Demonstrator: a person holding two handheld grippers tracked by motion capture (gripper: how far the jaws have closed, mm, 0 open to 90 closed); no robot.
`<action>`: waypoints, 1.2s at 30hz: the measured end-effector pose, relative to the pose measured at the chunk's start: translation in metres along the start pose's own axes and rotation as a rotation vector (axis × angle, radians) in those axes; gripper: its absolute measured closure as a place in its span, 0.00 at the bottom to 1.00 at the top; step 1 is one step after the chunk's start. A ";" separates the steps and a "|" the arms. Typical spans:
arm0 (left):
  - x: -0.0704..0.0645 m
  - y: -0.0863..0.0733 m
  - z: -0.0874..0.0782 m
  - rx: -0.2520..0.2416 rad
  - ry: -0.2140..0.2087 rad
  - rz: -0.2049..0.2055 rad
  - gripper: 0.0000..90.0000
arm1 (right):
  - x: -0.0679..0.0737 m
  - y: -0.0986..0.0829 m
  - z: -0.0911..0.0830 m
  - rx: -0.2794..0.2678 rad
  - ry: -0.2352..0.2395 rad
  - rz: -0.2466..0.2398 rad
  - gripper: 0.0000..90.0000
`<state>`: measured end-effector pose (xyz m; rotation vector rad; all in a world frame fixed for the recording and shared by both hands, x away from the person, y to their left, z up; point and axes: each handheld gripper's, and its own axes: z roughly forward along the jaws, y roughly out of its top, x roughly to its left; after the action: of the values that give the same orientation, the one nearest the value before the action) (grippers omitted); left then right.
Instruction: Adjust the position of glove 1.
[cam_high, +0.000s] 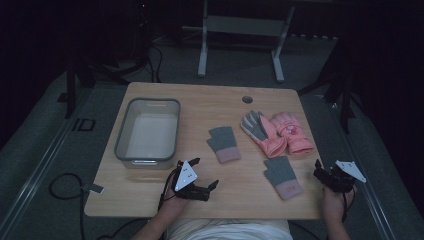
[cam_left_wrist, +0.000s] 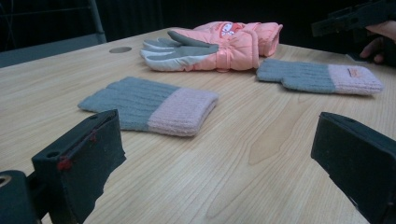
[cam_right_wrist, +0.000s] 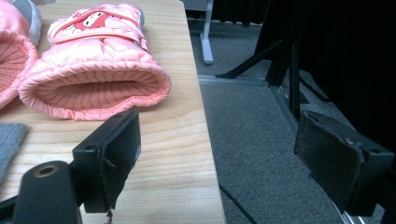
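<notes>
Your left tongs (cam_high: 204, 175) sit low over the near edge of the tabletop (cam_high: 200, 100), jaws spread wide with nothing between them. Seen along those jaws in the left gripper view, the tongs (cam_left_wrist: 212, 154) open toward a grey knit glove with a pink cuff (cam_left_wrist: 149, 107), which lies flat on the wood just ahead of them, cuff toward you. Beyond it, farther from the left tongs, a padded pink glove with a grey palm (cam_left_wrist: 201, 51) rests on the tabletop, and a second padded pink glove (cam_left_wrist: 252, 32) lies touching it behind. The second grey knit glove (cam_left_wrist: 317, 77) lies off toward your right tongs, just in front of the pink pair.

From above, a grey plastic bin (cam_high: 147, 131) stands ahead of the left tongs, on the side away from your other hand, near the tabletop's edge.

Your right tongs (cam_high: 327, 175) hang at the right edge of the tabletop, also spread wide and holding nothing. In the right gripper view, one jaw is over the wood and the other over the carpeted floor (cam_right_wrist: 261, 140) past the edge. Just ahead of the jaw over the wood, the open cuff of the second padded pink glove (cam_right_wrist: 93, 74) faces the right tongs (cam_right_wrist: 217, 154).
</notes>
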<state>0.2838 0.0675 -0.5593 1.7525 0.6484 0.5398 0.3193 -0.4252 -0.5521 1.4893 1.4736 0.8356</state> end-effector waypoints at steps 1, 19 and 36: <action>0.001 0.000 0.000 0.000 0.001 -0.004 0.02 | -0.001 0.000 0.000 0.000 0.001 0.006 0.16; 0.000 0.000 -0.001 -0.007 0.008 0.004 0.02 | 0.000 0.005 0.003 0.048 0.036 -0.014 0.15; 0.000 0.000 -0.001 -0.007 -0.002 -0.002 0.02 | 0.016 0.070 -0.014 0.017 0.133 -0.060 0.17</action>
<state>0.2830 0.0684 -0.5594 1.7460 0.6455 0.5381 0.3372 -0.4035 -0.4844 1.4178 1.6184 0.9021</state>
